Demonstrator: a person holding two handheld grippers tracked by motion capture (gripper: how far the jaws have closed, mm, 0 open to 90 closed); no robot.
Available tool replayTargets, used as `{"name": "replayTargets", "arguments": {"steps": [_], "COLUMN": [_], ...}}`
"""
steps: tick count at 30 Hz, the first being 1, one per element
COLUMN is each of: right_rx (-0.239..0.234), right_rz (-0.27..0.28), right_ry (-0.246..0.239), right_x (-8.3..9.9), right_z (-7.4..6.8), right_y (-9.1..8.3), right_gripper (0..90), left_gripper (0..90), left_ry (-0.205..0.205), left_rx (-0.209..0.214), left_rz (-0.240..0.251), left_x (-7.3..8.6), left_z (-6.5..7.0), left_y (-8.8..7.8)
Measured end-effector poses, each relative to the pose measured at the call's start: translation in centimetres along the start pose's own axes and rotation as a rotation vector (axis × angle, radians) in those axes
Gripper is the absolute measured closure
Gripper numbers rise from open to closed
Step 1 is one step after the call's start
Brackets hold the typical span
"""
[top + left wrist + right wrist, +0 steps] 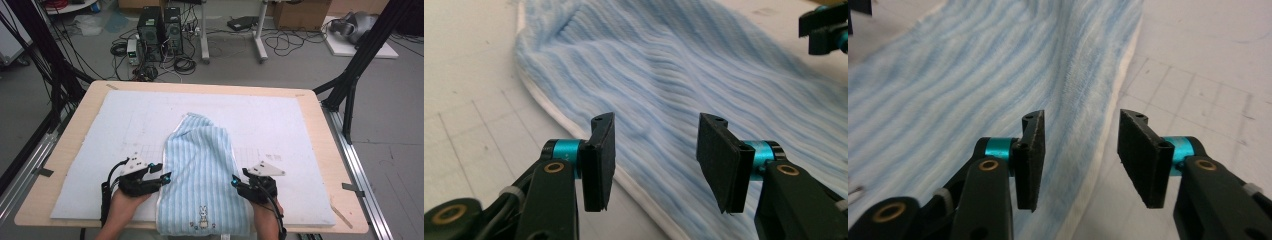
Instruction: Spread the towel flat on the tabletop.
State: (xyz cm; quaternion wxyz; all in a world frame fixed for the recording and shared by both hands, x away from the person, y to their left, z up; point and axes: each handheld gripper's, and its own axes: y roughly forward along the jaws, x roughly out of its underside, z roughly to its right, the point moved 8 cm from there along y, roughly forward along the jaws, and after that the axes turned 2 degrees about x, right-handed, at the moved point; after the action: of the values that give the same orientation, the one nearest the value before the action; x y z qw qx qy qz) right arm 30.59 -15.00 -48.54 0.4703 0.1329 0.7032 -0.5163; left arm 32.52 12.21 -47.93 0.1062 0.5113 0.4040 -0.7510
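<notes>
Both tools sit low at the near edge of the worktop [75,130], one on either side of the blue striped towel [200,165]. On the left tool [162,176] the pads stand apart with nothing between them but air; seen from its own camera, that tool [656,160] looks across the towel's white-trimmed left border [574,130], which runs just under the gap. On the right tool [237,181] it is the same — pads apart, nothing pinched — and from its own camera that tool [1080,160] hangs right over the towel's right hem [1108,130], half the gap over cloth and half over the pale mat [1208,100].

That towel lies on the white padded mat [300,130] with its long axis running straight away from the person, narrowing to a folded tip at the far end and broadening toward the near edge, where a small embroidered rabbit [203,216] shows. So the cloth lies inward from each tool: to the right of the left one, to the left of the right one. Neither hand is clearly nearer — each is just beside its own long edge, roughly level with the other across the width.

I would judge that whatever comes next depends on those two side hems: each tool would only need to drop and close on the border directly beneath it, and the pair would then act symmetrically along the towel's length.
</notes>
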Motion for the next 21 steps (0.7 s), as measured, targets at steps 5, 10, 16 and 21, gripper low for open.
{"name": "replayTargets", "arguments": {"steps": [5, 10, 16, 21], "right_rx": [-0.019, -0.045, -0.086, -0.112], "right_rz": [-0.043, -0.077, -0.065, -0.048], "right_ry": [-0.032, -0.03, -0.062, -0.078], "right_x": [-0.4, 0.0, 0.3, 1.0], "right_z": [0.5, 1.0, 0.6, 0.1], "right_y": [2.0, 2.6, 2.2, 1.0], "right_gripper": [70.2, 82.2, 84.6, 84.6], "left_gripper": [53.8, 65.5, 87.1, 87.2], "left_ry": [0.006, 0.064, 0.11, 0.098], "left_rx": [-0.06, -0.102, -0.039, 0.006], "left_rz": [-0.07, -0.121, -0.141, -0.125], "left_x": [-0.5, 0.1, 0.5, 0.9], "left_z": [-1.3, -1.5, -0.5, 0.3], "left_y": [2.3, 3.2, 2.5, 1.3]}}
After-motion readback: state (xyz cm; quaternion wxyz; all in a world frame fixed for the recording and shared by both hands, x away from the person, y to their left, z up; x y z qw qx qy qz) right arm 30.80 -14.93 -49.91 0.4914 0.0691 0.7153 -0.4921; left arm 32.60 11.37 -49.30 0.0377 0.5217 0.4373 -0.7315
